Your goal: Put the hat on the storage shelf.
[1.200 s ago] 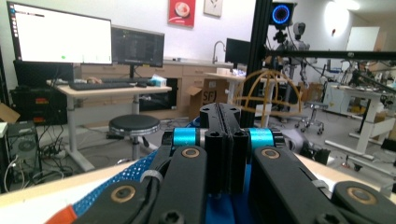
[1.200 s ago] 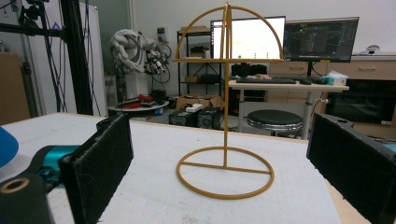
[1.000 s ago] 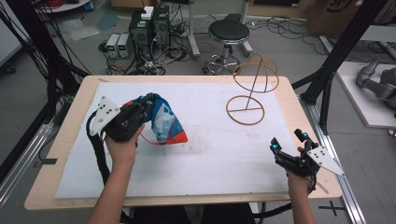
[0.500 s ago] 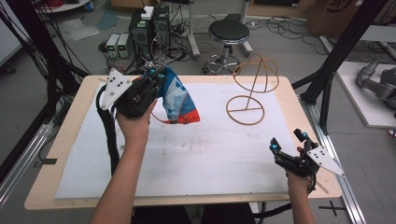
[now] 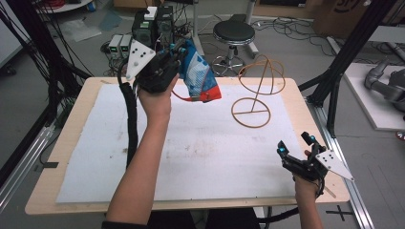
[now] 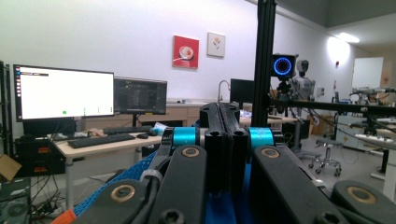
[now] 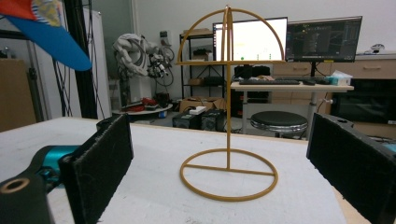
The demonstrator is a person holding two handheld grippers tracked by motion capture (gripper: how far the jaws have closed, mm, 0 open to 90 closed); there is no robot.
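**Snack bag held aloft beside a gold wire stand**

Seen from above: a wooden surface (image 5: 71,138) covered by a white mat (image 5: 200,148), faintly smudged near its middle. Raised well above the far left part of the mat, the left gripper (image 5: 165,64), held in the person's left hand (image 5: 154,98), with a grey three-cornered plate on top and a black ribbed cable trailing down along the forearm. Pinched in its fingers, a crinkled snack bag (image 5: 199,75): mostly blue, with white lettering or pattern on the side and a red-orange band along its lower end, hanging tilted with that end pointing down and to the right. In the left gripper view, fingers (image 6: 223,140) pressed together on blue bag material, with an orange corner visible low at the left.

Standing upright on the far right part of the mat, a gold wire stand (image 5: 258,90): a flat ring base with a crossbar, a thin vertical post, and a half-circle arch with a horizontal bar at the top. Bag and stand near each other, not touching.

Near the front right corner of the surface, the right gripper (image 5: 297,148), low over the mat, fingers (image 7: 100,158) spread wide with nothing between them, aimed at the stand.
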